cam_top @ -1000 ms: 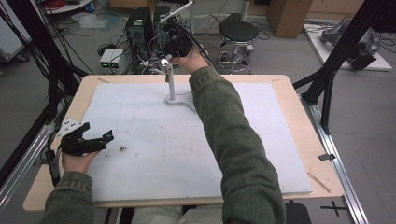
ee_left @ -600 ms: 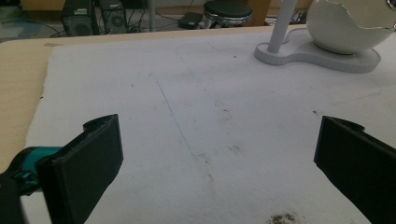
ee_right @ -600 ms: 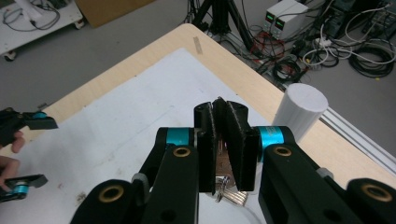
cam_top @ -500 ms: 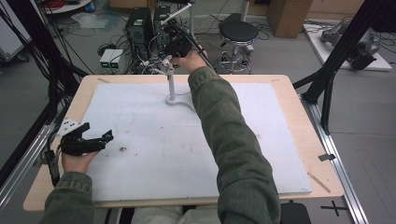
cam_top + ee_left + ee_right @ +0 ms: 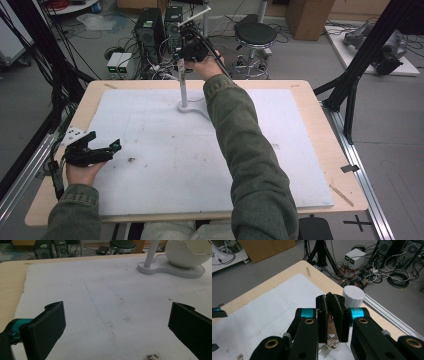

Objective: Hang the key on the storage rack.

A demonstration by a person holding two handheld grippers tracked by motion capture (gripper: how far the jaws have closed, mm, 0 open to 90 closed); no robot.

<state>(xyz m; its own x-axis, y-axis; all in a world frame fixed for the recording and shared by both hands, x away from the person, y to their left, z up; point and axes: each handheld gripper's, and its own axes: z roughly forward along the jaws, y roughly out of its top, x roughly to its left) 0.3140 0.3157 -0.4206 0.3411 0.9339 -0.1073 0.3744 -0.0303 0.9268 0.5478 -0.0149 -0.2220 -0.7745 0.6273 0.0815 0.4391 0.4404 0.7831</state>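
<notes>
A white stand has a thin upright post (image 5: 183,85) on a flat base (image 5: 192,106) at the far middle of the white mat (image 5: 165,165). My right gripper (image 5: 186,56) hovers beside the post's top. In the right gripper view its jaws (image 5: 329,298) are shut on a thin brown tag (image 5: 332,327) with metal keys (image 5: 328,346) hanging below, next to the post's round top (image 5: 353,295). My left gripper (image 5: 103,141) rests open at the mat's left edge. The left gripper view has the gripper (image 5: 117,325) wide apart over bare mat, with the stand's base (image 5: 172,268) ahead.
A white cracked egg-shaped shell (image 5: 187,252) sits on the stand's base. The wooden table (image 5: 320,130) borders the mat. Beyond the far edge are computer towers (image 5: 150,30), cables and a stool (image 5: 255,37). Black frame legs (image 5: 350,90) stand at the right.
The right hand and its gripper have shifted only slightly by the top of the post. The left hand has stayed still.
</notes>
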